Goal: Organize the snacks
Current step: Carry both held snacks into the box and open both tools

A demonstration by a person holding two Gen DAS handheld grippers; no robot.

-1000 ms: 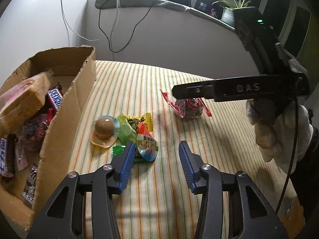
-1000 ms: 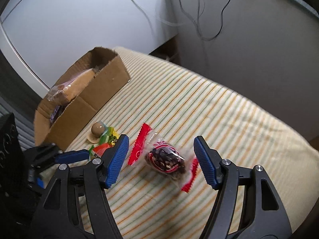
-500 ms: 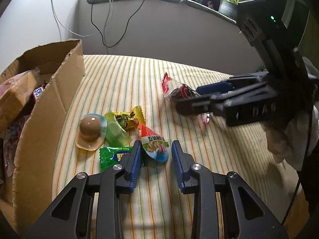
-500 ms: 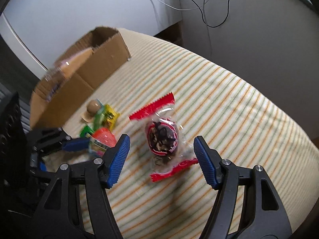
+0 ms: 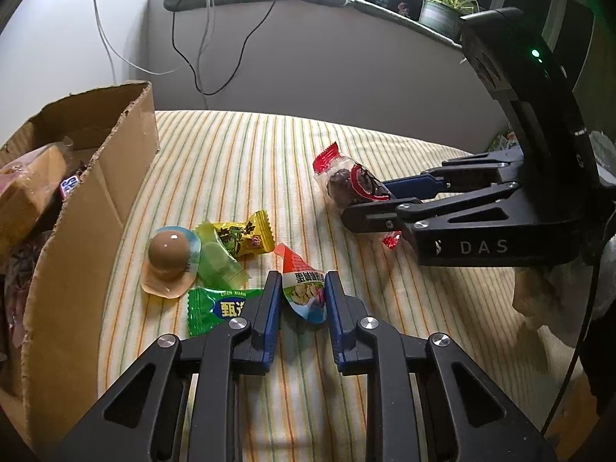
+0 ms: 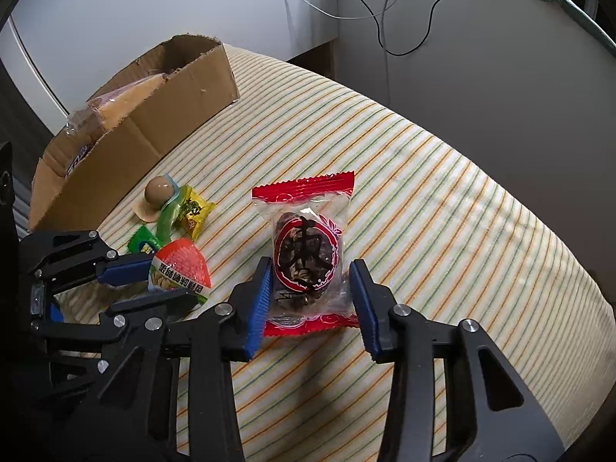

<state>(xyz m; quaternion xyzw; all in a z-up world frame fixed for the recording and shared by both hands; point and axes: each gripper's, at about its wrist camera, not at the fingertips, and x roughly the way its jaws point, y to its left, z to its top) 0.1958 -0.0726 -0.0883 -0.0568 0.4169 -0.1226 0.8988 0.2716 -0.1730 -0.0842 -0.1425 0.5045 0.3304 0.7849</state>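
Striped cloth surface (image 5: 238,169); cardboard box (image 5: 88,200) of snacks at its left. Left gripper (image 5: 299,296) has just pinched shut on the red-topped cone-shaped egg snack packet (image 5: 302,288). Right gripper (image 6: 312,288) jaws, just closing, bracket the clear red-ended date packet (image 6: 306,254); contact unclear. Both likely light, crinkly, slippery film: grip mid-body.

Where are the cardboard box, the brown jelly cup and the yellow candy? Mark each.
cardboard box (image 5: 96,208): left wrist view, outer side wall.
brown jelly cup (image 5: 169,251): left wrist view, brown dome.
yellow candy (image 5: 244,235): left wrist view, wrapper's middle.
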